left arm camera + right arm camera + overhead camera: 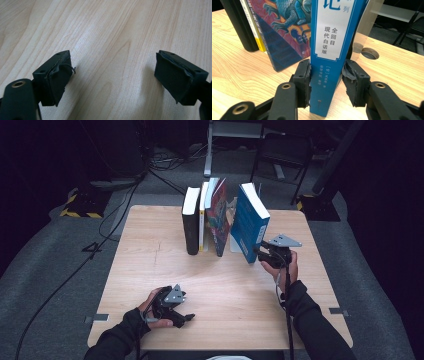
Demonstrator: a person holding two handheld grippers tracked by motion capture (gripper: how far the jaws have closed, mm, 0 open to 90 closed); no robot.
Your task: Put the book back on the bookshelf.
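A thick blue book (248,222) stands tilted at the right end of a row of books on the wooden table (150,275). My right gripper (257,251) grips its lower spine from the front. In the right gripper view both pads press the sides of the blue book's spine (332,37), whose white label bears Chinese print, so the right gripper (325,75) is shut on it. My left gripper (187,318) rests low near the table's front edge. Its jaws stand wide apart over bare wood, so the left gripper (112,75) is open.
Left of the blue book stand a black book (190,227), a thin yellow-and-white book (203,215) and a colourful illustrated book (217,217) that leans. A round hole (369,53) sits in the tabletop behind the blue book. Cables and a chair (282,150) lie beyond the table.
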